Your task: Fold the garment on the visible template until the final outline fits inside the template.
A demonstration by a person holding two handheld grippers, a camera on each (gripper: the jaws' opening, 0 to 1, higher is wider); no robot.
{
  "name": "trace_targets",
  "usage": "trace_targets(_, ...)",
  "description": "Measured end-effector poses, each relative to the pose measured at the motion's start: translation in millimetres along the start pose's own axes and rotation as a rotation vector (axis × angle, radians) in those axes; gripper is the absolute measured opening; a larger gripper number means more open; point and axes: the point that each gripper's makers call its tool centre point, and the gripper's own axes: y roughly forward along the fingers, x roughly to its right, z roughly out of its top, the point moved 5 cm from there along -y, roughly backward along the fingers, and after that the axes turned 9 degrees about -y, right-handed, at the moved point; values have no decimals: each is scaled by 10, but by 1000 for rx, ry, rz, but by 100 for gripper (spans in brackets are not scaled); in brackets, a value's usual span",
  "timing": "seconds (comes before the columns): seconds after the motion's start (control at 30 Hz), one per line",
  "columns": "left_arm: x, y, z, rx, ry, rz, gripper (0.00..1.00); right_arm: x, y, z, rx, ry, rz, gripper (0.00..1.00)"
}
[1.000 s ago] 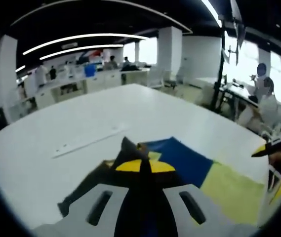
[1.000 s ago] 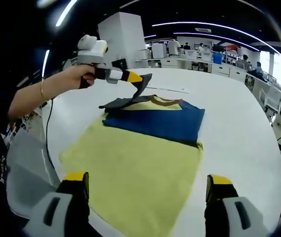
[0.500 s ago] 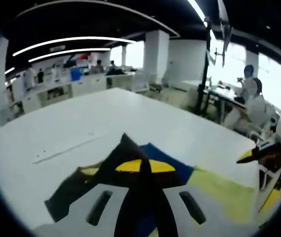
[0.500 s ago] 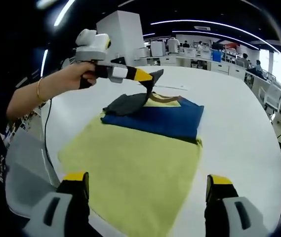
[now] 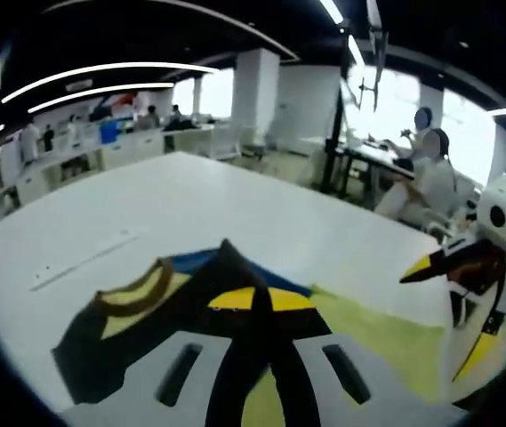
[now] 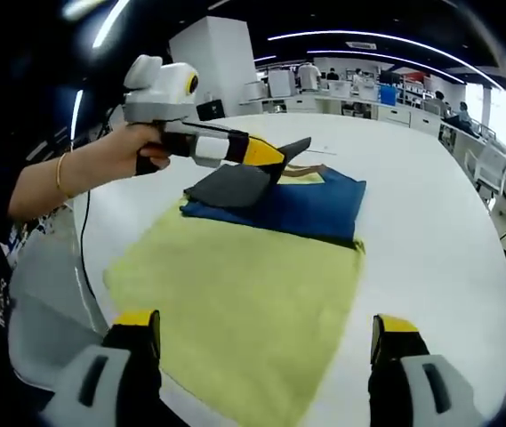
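Right gripper view: your right gripper hangs with its fingers spread wide, holding nothing, over the near edge of the yellow template on the white table. Beyond the fingers, the blue garment lies on the template's far end. There your left gripper, in your hand, has its fingers pinched on a dark flap of the garment, lifted above the blue part.

A broad white round-edged table is seen beneath everything, with a thin pale strip lying flat on it. White square pillars and long white counters (people seated nearby) are seen beyond, under curved ceiling light strips.
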Motion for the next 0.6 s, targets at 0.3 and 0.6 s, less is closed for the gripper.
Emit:
trace_targets(0.3,61,155,-195,-37,-5,-8,1,15,5,-48,-3,18,-4,99)
trace_targets(0.6,125,274,-358,-56,-46,-63,9,56,12,-129,-9,48,-20,99)
